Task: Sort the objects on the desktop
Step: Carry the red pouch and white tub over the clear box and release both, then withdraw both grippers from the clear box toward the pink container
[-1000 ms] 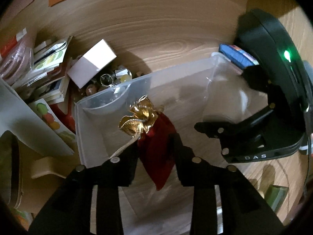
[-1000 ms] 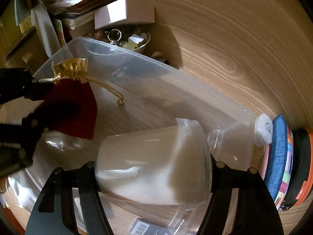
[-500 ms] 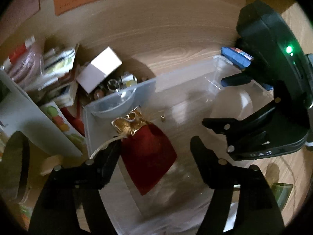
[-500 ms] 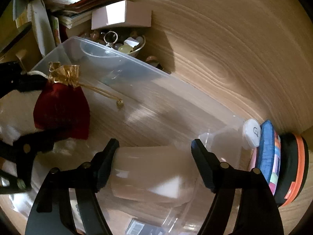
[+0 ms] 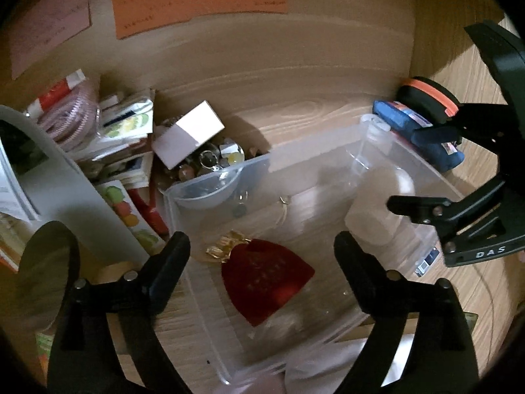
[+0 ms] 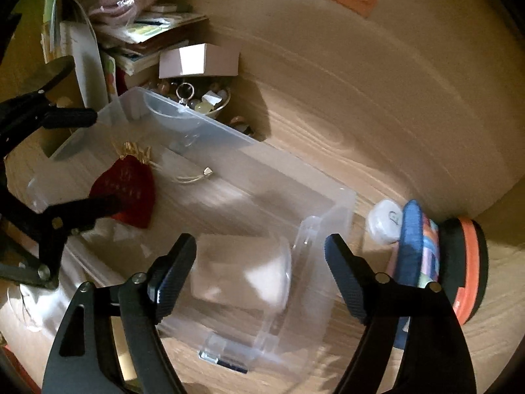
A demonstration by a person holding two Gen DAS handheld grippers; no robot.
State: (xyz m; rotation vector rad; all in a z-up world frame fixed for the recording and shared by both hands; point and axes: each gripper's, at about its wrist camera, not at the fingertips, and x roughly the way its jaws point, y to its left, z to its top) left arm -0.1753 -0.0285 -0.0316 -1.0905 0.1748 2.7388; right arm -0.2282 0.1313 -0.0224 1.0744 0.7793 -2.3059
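Your left gripper (image 5: 262, 246) is opening its jaws wide, and nothing is pinched between them. The red pouch (image 5: 265, 279) with the gold top lies flat on the floor of the clear bin (image 5: 183, 193), right under those jaws, so it looks like it is in its sorted place. Your right gripper (image 6: 261, 249) is opening too, with its pads apart from the frosted cup (image 6: 242, 272), which lies on its side at the bin's other end (the cup is blurry, so I can't say if it is rolling). Both things sit in the bin because that seems to be where the loose stuff goes. More things wait outside: a white box (image 5: 188, 128) on a dish of small trinkets (image 5: 213, 159), and a blue case (image 6: 416, 249) beside the bin.
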